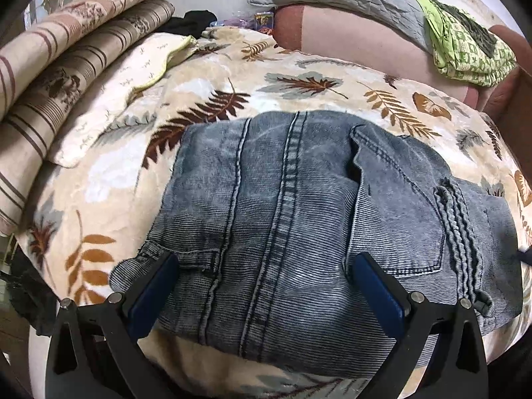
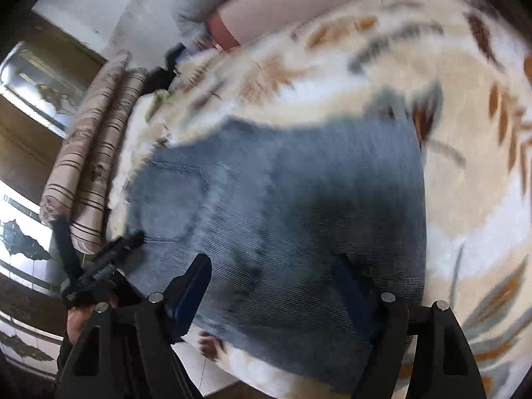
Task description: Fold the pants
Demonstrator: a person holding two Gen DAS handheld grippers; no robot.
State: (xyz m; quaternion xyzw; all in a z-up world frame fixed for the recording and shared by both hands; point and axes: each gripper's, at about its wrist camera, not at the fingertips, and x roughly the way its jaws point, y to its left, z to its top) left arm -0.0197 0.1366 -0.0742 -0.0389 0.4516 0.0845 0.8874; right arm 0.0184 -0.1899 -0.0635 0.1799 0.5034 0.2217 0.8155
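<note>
Striped cushions (image 1: 66,66) at far left of bed. Left tongs (image 1: 262,286) spread wide above folded jeans (image 1: 299,216) lying mid-blanket (image 1: 99,183). Right tongs (image 2: 276,292) spread too, over same jeans; view blurred. Green cloth (image 1: 465,50) far right.

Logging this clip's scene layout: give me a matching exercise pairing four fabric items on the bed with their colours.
Items:
1. folded jeans
2. blanket
3. rolled quilts
4. small garment on the pink bolster

Colours:
A. beige with brown stripes
B. lime green print
C. faded blue
D. cream with leaf print

Pairs: 1-C, 2-D, 3-A, 4-B
</note>
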